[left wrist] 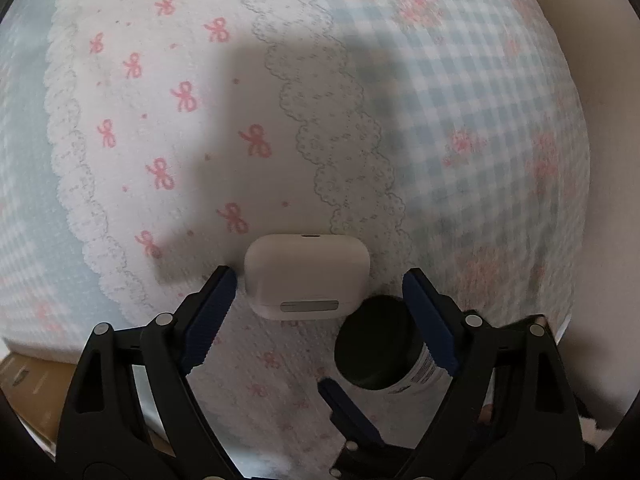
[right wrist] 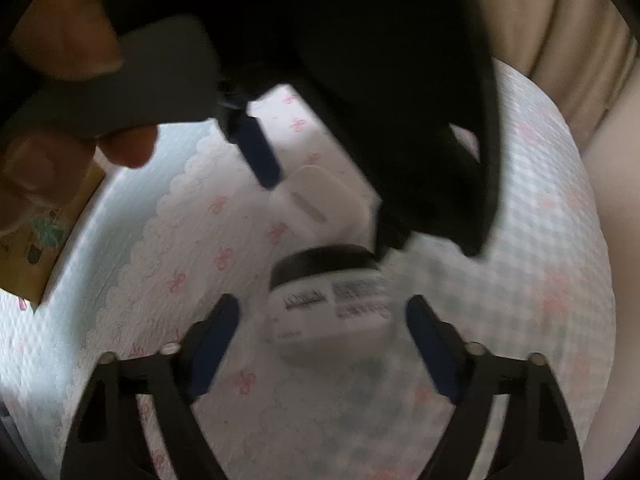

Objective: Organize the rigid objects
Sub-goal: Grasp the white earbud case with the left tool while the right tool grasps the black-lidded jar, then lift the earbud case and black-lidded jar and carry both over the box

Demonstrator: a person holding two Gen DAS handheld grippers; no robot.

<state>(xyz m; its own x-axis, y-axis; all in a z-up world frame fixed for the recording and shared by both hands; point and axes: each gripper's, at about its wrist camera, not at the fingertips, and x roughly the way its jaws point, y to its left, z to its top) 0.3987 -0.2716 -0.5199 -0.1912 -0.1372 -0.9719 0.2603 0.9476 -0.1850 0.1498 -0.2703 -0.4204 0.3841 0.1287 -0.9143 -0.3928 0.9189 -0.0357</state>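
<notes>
The white earbud case (left wrist: 307,276) and the black-capped jar (left wrist: 380,350) lie side by side, near the cloth-covered desk's (left wrist: 500,120) edge by a cardboard box (left wrist: 28,392). Left gripper (left wrist: 320,284) fingers straddle the case, right gripper (right wrist: 322,312) fingers flank the jar; both open, not pressing

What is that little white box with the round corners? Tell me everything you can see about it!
The little white case is smooth, glossy, plastic-looking, with rounded corners, like an earbud case. It is closed, with a silvery hinge strip on the near side and a small dark slot on the far side. It lies on the bow-print cloth, between the left gripper's blue fingers, which are not pressing it. A black-capped jar stands close beside it.
</notes>
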